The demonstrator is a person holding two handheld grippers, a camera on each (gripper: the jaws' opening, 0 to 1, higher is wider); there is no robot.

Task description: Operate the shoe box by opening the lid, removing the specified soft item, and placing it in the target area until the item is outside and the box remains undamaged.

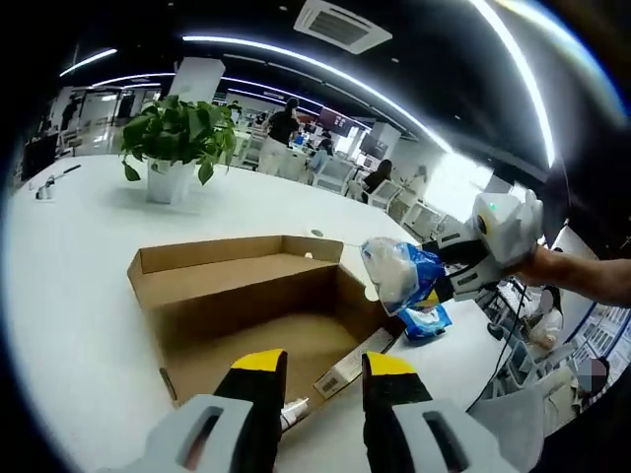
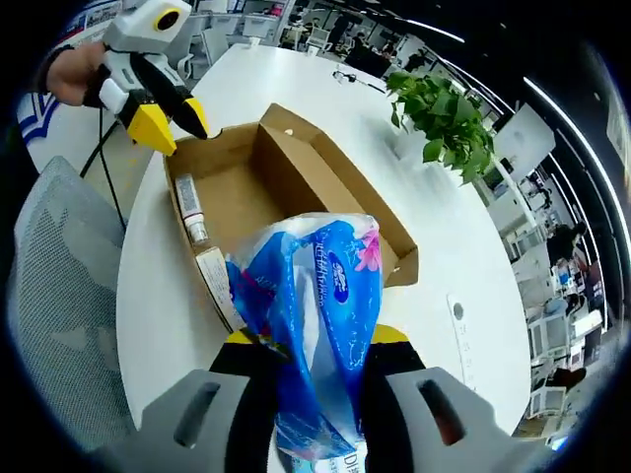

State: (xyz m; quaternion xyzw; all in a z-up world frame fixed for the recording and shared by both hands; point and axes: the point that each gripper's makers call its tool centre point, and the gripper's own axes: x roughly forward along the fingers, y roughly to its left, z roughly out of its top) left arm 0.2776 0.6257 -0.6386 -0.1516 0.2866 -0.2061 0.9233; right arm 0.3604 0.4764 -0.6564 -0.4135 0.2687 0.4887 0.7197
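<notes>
The brown cardboard shoe box (image 1: 246,286) lies open on the white table (image 1: 79,256). My right gripper (image 1: 424,271) comes in from the right, shut on a soft blue-and-white plastic pack (image 1: 394,268) held above the box's right end. In the right gripper view that pack (image 2: 315,296) fills the gap between my right gripper's (image 2: 314,340) jaws, with the open box (image 2: 286,177) below it. My left gripper (image 1: 325,370) stands open at the box's near edge with nothing between its jaws; it appears again as the left gripper (image 2: 175,126) at the box's far end.
A second blue pack (image 1: 426,320) lies on the table beside the box. A white tube (image 2: 189,209) lies inside the box. A potted plant (image 1: 177,138) stands farther back. A grey mesh chair (image 2: 59,296) is at the table's edge, with people seated in the background.
</notes>
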